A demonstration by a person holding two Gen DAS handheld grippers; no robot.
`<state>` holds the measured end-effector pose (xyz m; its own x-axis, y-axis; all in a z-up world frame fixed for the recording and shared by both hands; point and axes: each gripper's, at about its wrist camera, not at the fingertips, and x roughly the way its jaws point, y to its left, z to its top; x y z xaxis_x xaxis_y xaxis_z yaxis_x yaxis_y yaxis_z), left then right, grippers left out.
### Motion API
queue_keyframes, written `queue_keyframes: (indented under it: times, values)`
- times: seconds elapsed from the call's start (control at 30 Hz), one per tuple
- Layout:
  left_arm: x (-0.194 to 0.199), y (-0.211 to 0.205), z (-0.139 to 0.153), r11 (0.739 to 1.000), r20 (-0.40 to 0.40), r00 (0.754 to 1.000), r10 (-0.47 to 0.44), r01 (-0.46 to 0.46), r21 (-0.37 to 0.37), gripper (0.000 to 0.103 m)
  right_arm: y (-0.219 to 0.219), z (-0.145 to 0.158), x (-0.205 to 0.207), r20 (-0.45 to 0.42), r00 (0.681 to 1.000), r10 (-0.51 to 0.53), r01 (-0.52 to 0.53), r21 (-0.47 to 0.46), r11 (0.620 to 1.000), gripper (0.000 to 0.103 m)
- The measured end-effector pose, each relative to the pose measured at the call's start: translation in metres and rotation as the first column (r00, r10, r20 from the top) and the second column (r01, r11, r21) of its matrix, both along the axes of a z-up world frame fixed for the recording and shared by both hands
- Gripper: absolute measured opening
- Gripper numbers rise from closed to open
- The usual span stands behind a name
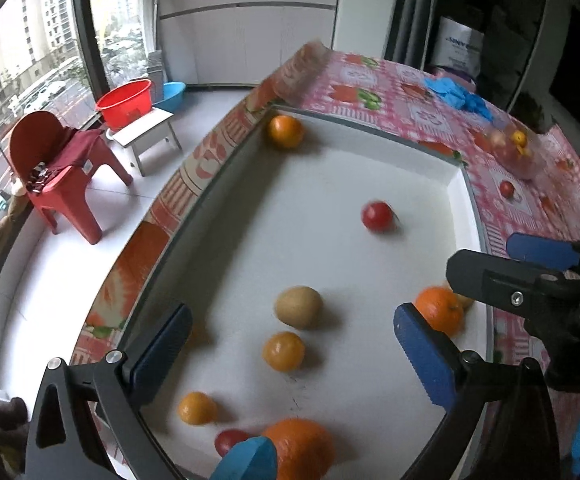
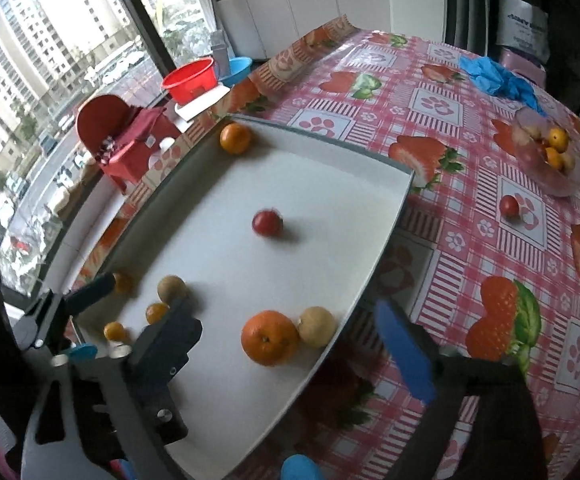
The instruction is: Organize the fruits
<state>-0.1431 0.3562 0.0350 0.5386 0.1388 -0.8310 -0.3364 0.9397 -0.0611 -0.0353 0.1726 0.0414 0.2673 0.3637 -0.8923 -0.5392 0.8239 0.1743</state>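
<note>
Both my grippers — left [image 1: 294, 344], right [image 2: 286, 344] — gape wide, empty, over the shallow white tray [image 2: 386, 232] corralling loose oranges.

We look down on a white tray [image 2: 330, 184] set on a strawberry-print tablecloth [image 2: 470, 128]. Our right gripper [image 2: 286, 344] stands wide open with nothing between its blue pads [image 2: 404, 354]; a large orange [image 2: 269, 337] lies in the tray touching a tan round fruit [image 2: 317, 326]. A red fruit [image 2: 267, 222], blurred, sits mid-tray, and another orange [image 2: 235, 138] rests in the far corner. The left gripper [image 2: 70, 304] reaches in at the tray's left edge near small oranges [image 2: 156, 313] and a brownish fruit [image 2: 172, 288]. A clear bowl [image 2: 546, 176] of fruit stands beyond the tray, a small red fruit [image 2: 509, 205] just beside it.
</note>
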Motion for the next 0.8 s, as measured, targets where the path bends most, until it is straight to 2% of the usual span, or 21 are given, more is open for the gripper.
queue_keyframes:
  times: [0.17, 0.27, 0.37, 0.6, 0.8]
  values:
    - [-0.005, -0.006, 0.003, 1.0, -0.004, 1.0, -0.012, 0.012, -0.005, 0.101, 0.004, 0.004, -0.012, 0.075, 0.995, 0.064, -0.058, -0.086, 0.995, 0.103]
    - [-0.006, -0.01, 0.003, 1.0, -0.024, 1.0, -0.006, 0.006, 0.021, 0.101, 0.005, 0.004, -0.017, 0.089, 0.992, 0.088, -0.077, -0.122, 0.99, 0.103]
    - [-0.006, -0.014, 0.003, 0.999, -0.051, 0.999, -0.003, 0.005, 0.049, 0.102, 0.002, 0.004, -0.018, 0.08, 0.993, 0.091, -0.08, -0.127, 0.989, 0.103]
    - [-0.008, -0.019, 0.0, 0.999, -0.081, 0.997, -0.014, 0.016, 0.035, 0.101, -0.005, 0.006, -0.019, 0.074, 0.994, 0.084, -0.074, -0.125, 0.989, 0.103]
    - [-0.009, -0.023, 0.0, 0.998, -0.09, 0.996, -0.019, 0.024, 0.054, 0.101, -0.007, 0.006, -0.019, 0.071, 0.994, 0.083, -0.074, -0.125, 0.989, 0.103]
